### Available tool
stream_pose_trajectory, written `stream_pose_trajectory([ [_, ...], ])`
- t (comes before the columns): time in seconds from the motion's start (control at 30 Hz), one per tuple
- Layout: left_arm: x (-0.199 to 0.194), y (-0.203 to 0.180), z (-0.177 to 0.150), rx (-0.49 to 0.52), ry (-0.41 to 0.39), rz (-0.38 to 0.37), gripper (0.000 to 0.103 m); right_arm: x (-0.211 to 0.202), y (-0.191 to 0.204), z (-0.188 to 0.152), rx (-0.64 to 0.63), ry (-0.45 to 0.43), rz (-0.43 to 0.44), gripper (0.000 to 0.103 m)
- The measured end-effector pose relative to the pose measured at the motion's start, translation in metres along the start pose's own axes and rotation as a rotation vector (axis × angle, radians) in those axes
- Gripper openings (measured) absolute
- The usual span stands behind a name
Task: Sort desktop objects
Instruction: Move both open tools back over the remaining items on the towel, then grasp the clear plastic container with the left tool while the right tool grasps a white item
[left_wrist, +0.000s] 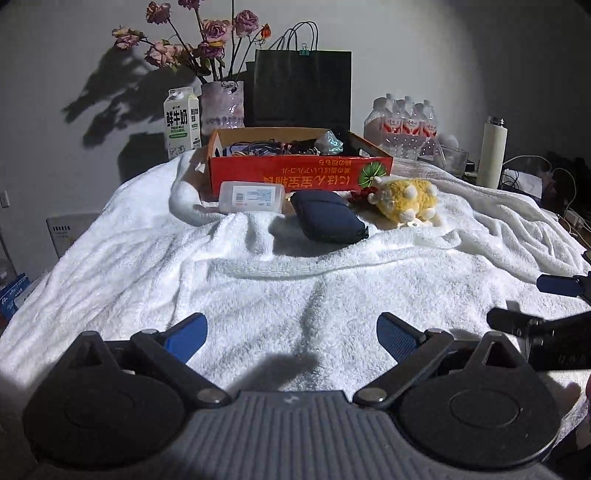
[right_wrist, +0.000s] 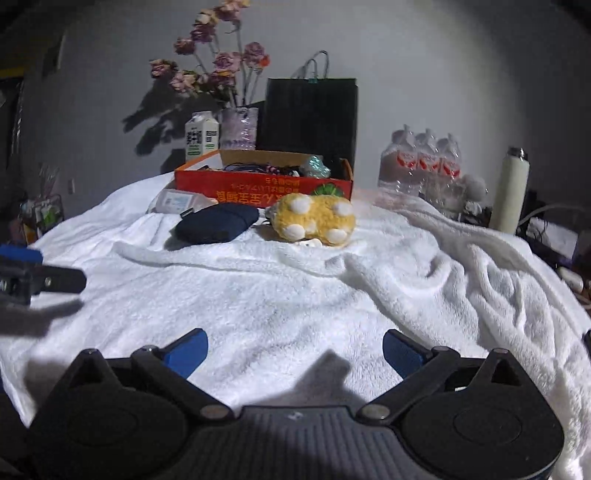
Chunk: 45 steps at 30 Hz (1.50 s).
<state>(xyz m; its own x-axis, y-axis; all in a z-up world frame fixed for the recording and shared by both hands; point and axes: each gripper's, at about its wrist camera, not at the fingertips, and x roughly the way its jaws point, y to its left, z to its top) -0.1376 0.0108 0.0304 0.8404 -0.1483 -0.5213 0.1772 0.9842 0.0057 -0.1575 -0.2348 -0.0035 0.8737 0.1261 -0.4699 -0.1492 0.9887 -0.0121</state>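
White towel (left_wrist: 295, 288) lies under both my grippers, each spread wide and empty. Ahead of the left gripper (left_wrist: 291, 332) sits the navy pouch (left_wrist: 328, 216), long axis slanting away; the yellow plush toy (right_wrist: 314, 219) lies ahead of the right gripper (right_wrist: 295, 350), before the red box (left_wrist: 299, 171).

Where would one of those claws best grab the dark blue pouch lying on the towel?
Probably across the short width of the dark blue pouch, coming down from above. It lies flat on the white towel, too low to pinch from the side, and looks soft enough to squeeze. Both claws are open and empty.
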Motion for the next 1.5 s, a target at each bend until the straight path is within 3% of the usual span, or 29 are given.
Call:
stream_pose_trajectory([
  [0.2,0.013,0.005,0.015,0.012,-0.016,0.011,0.100,0.012,-0.015,0.014,0.088,0.003,0.049,0.075],
  [0.3,0.030,0.017,0.038,-0.013,-0.036,0.022,0.097,0.026,-0.017,0.031,0.063,0.000,0.050,0.071],
  [0.43,0.066,0.024,0.076,0.027,-0.107,0.056,0.095,0.057,-0.014,0.062,-0.005,-0.010,0.044,0.063],
  [0.53,0.106,0.034,0.101,0.044,-0.126,0.054,0.101,0.092,-0.012,0.084,-0.021,0.020,0.032,0.057],
  [0.77,0.197,0.044,0.122,0.089,0.014,0.080,0.103,0.162,-0.010,0.098,-0.014,0.124,-0.001,0.052],
  [0.83,0.209,0.047,0.123,0.082,0.027,0.060,0.103,0.169,-0.006,0.094,-0.034,0.149,-0.017,0.045],
  [0.9,0.217,0.050,0.125,0.070,0.055,0.039,0.096,0.171,-0.003,0.090,-0.046,0.143,-0.026,0.038],
  [0.93,0.220,0.052,0.126,0.057,0.074,0.024,0.086,0.170,-0.003,0.090,-0.044,0.141,-0.028,0.035],
  [0.97,0.223,0.054,0.125,0.037,0.094,0.013,0.083,0.169,-0.004,0.090,-0.040,0.140,-0.028,0.025],
  [1.17,0.192,0.050,0.120,0.020,0.056,0.064,0.082,0.152,-0.012,0.086,0.001,0.128,0.007,0.025],
  [1.5,0.062,0.040,0.083,-0.095,-0.051,0.055,0.083,0.066,-0.001,0.081,0.035,0.008,0.107,0.025],
])
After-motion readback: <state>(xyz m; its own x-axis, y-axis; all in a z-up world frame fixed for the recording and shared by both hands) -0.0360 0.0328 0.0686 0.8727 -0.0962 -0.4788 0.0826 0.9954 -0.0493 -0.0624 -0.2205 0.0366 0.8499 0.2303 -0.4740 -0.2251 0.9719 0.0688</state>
